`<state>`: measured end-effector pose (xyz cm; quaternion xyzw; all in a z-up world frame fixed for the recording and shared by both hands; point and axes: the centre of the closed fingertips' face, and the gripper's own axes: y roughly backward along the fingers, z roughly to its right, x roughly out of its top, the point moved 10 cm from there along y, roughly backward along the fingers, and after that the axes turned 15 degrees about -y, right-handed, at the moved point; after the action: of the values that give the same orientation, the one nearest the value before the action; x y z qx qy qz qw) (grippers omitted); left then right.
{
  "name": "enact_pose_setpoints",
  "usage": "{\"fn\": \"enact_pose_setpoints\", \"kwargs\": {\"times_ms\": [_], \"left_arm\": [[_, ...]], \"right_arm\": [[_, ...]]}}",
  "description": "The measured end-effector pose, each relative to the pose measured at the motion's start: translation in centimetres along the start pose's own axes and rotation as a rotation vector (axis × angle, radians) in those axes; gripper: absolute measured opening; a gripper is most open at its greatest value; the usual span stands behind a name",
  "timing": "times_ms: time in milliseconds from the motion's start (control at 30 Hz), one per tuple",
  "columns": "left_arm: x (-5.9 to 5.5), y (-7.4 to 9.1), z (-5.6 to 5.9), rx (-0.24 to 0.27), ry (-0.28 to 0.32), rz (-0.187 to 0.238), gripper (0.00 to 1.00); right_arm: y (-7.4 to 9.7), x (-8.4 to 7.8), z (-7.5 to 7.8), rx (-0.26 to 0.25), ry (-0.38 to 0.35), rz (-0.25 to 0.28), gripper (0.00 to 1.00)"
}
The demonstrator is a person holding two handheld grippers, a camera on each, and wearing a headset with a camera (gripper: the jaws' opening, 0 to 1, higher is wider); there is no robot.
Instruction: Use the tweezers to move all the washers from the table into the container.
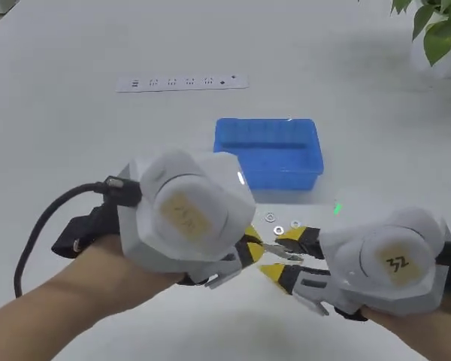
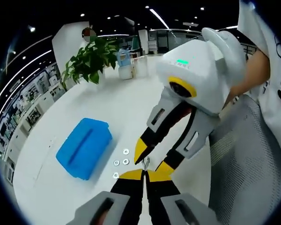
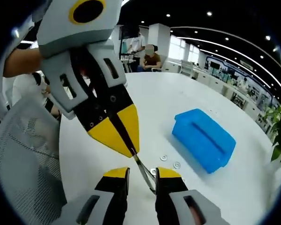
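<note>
Left gripper [image 1: 252,247]: fingers are closed tight on the tweezers [image 3: 141,169]. Three washers [image 1: 278,229] are seen lying on the white tabletop [image 1: 75,143], just in front of the blue container [image 1: 269,154]. Right gripper [image 1: 284,253]: fingers are held slightly parted around the tweezers; whether they touch cannot be judged.

white table [image 1: 60,45] | power strip [image 1: 182,82] | potted plant [image 2: 90,58] | mesh chair [image 3: 23,154] | dark ceiling [image 3: 234,18], light strips [image 2: 158,18] | open office
</note>
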<state>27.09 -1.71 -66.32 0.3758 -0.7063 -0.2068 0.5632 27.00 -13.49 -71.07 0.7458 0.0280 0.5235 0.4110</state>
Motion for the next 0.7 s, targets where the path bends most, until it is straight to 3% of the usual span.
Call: {"fn": "enact_pose_setpoints", "kwargs": {"times_ms": [267, 467, 700], "left_arm": [[0.6, 0.4, -0.5, 0.014, -0.014, 0.012, 0.00], [1.1, 0.7, -0.9, 0.028, -0.016, 0.031, 0.00], [1.5, 0.3, -0.9, 0.033, -0.051, 0.038, 0.00]], "right_arm": [[-0.6, 0.6, 0.6, -0.024, 0.008, 0.027, 0.07], [-0.5, 0.9, 0.6, 0.011, -0.028, 0.039, 0.06], [-0.8, 1.0, 0.8, 0.001, -0.021, 0.046, 0.05]]}}
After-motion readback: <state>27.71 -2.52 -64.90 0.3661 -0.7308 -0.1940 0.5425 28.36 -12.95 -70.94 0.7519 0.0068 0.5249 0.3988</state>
